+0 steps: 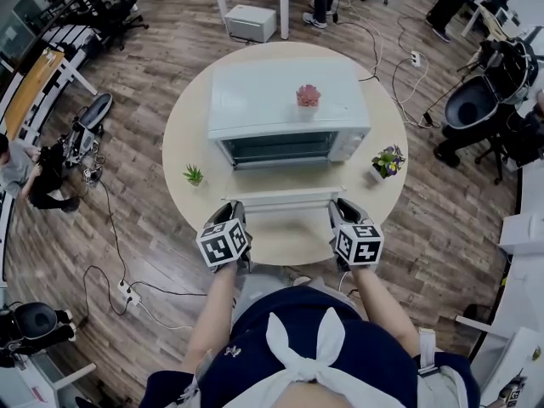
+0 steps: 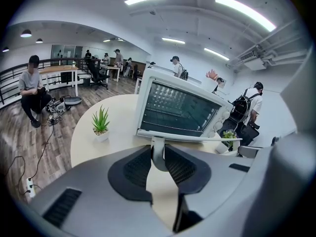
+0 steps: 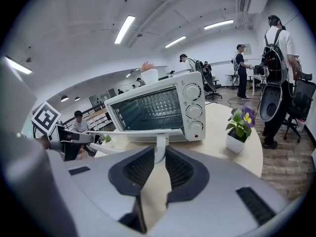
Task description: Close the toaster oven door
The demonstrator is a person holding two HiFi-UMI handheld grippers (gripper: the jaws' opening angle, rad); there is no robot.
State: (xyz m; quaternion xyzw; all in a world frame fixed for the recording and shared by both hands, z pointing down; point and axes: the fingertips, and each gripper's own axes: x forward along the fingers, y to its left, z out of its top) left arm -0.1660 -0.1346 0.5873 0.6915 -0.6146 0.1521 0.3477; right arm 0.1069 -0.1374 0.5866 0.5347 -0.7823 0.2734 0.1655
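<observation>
- Gripping step: left claw [image 2: 158, 151] and right claw [image 3: 159, 152] each clamped on the door handle [image 2: 197, 138].
- Door [image 1: 285, 199] lies flat open; toaster oven [image 1: 289, 109] sits toward the tabletop [image 1: 183, 134] far edge.
- Next, likely: raise both together, swinging the door shut.

Navy top [image 1: 255, 334], white bow [image 1: 299, 353]; grey left tool [image 1: 235, 206], right tool [image 1: 340, 204], 2 black-and-white marker cubes [image 1: 223, 243].

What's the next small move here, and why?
Probably raise both hands together, swinging the door up toward the toaster oven. The left hand-held gripper and right hand-held gripper each clamp a post of the door handle, and the door lies open, roughly level.
</observation>
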